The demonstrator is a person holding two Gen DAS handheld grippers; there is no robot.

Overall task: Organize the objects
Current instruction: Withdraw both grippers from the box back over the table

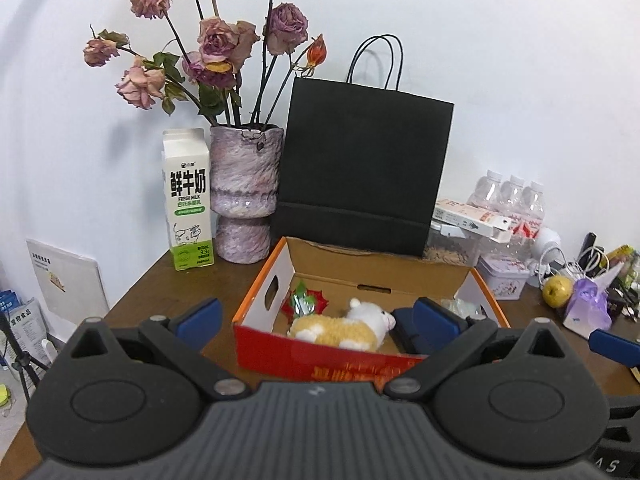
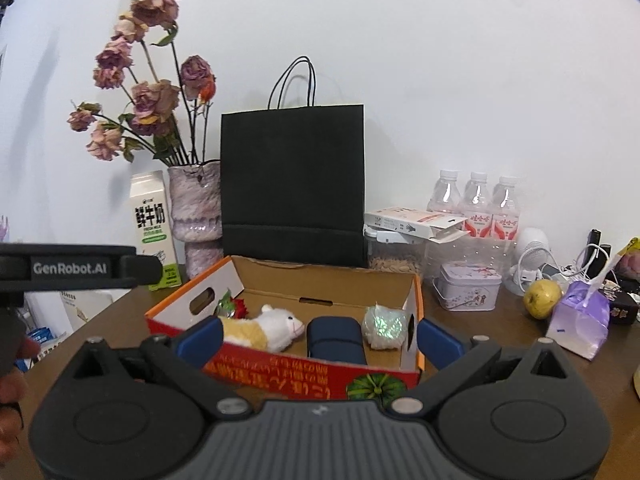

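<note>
Both grippers, left gripper (image 1: 318,314) and right gripper (image 2: 318,336), are hovering with jaws spread, empty, before the cardboard box (image 2: 418,292) holding the plush toy (image 2: 266,330); approach level, straddling it.

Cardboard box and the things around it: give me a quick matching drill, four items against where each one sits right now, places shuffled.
Items:
1. plush toy
2. milk carton
3. black paper bag
4. yellow fruit

Places:
A. standing just behind the cardboard box
B. lying inside the box, beside the dark blue case
C. on the table to the right of the box, next to the purple pouch
D. upright to the left of the vase

Pairs: 1-B, 2-D, 3-A, 4-C
</note>
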